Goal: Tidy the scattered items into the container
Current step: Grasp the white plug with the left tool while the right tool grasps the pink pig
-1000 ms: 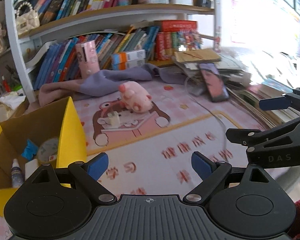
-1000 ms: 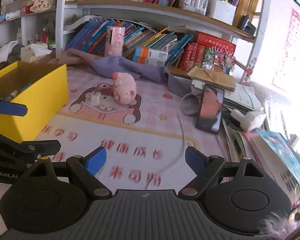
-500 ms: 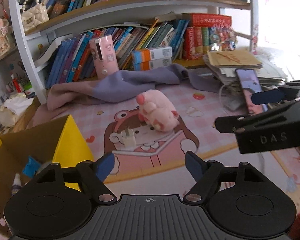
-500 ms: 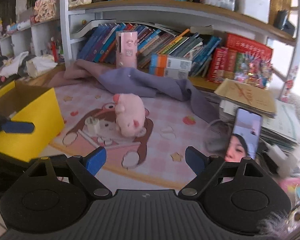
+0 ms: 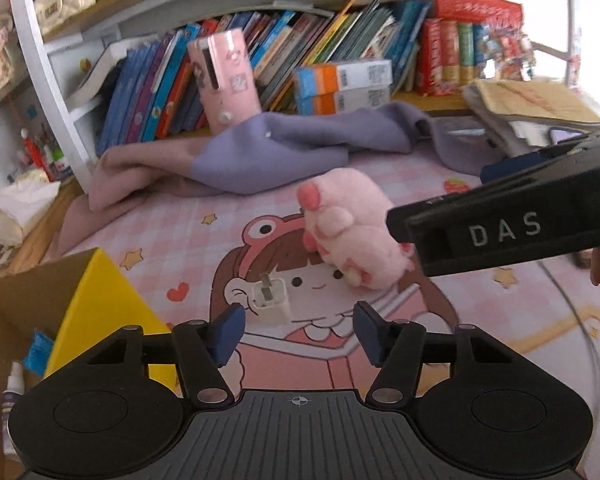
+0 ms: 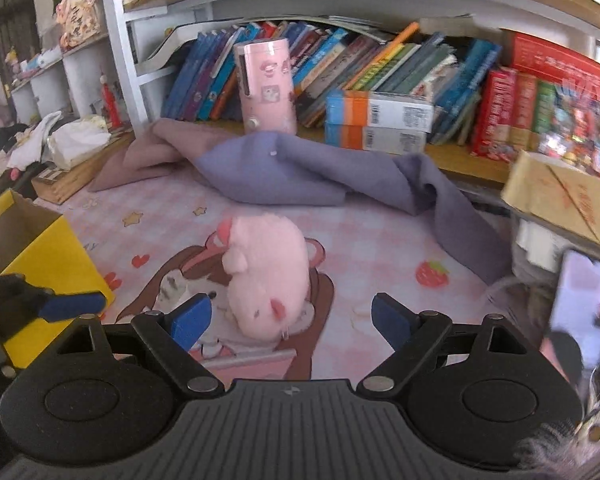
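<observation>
- Both claws have closed in on the pink plush toy (image 6: pixel 266 276) since a second ago; its landmark cartoon mat now fills both views.
- Right claw (image 6: pixel 290 316), jaws spread and empty, straddles the toy's near end: a grab step, I'd say.
- Left claw (image 5: pixel 298 334), also spread and empty, faces the white plug (image 5: pixel 270 300), just left of the toy.
- Next: push forward, squeeze, carry to the yellow box (image 5: pixel 96 304), left of the toy.

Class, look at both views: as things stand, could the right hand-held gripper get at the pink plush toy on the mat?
Probably yes. The right hand-held gripper is open, the pink plush toy lies just ahead between its fingers, and nothing blocks the way.
</observation>
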Available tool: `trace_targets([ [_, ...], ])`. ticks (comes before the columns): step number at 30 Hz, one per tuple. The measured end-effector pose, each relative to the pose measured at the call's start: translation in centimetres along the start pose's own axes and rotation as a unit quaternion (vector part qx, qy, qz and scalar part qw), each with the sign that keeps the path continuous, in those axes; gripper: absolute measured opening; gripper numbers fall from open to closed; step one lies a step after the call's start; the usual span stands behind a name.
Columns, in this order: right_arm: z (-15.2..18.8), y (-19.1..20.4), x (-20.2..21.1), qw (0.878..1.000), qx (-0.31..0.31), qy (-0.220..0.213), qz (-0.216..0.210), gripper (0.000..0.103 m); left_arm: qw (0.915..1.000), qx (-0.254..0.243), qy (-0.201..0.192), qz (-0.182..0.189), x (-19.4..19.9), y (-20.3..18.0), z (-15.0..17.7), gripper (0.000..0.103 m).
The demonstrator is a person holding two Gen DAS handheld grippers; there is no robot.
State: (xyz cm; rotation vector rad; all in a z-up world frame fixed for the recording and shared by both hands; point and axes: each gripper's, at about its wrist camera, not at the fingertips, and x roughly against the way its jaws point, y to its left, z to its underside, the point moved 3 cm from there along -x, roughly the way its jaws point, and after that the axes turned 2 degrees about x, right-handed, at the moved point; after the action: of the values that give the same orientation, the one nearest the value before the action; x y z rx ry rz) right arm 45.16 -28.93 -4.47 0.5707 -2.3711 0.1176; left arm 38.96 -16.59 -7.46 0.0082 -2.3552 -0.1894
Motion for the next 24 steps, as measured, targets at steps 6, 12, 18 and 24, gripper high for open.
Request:
trace_targets([
  [6, -1.6, 0.1, -5.3, 0.999, 0.006, 0.044, -0.024, 0.089, 0.9995, 0.017, 0.024, -0.013, -3.6, 0.7, -0.6, 0.058],
  [12, -2.0, -0.1, -8.8, 0.997, 0.005, 0.069, -0.029, 0.089, 0.9991, 0.020, 0.034, -0.016, -5.8, 0.7, -1.0, 0.058],
  [18, -1.7, -1.2, -10.0, 0.996, -0.014, 0.075, -0.045, 0.081, 0.9984, 0.032, 0.045, -0.016, -7.3, 0.8, -1.2, 0.053],
  [24, -1.4, -1.5, -10.5, 0.995, -0.027, 0.081, -0.058, 0.071, 0.9976, 0.043, 0.052, -0.017, -8.1, 1.0, -1.2, 0.052],
])
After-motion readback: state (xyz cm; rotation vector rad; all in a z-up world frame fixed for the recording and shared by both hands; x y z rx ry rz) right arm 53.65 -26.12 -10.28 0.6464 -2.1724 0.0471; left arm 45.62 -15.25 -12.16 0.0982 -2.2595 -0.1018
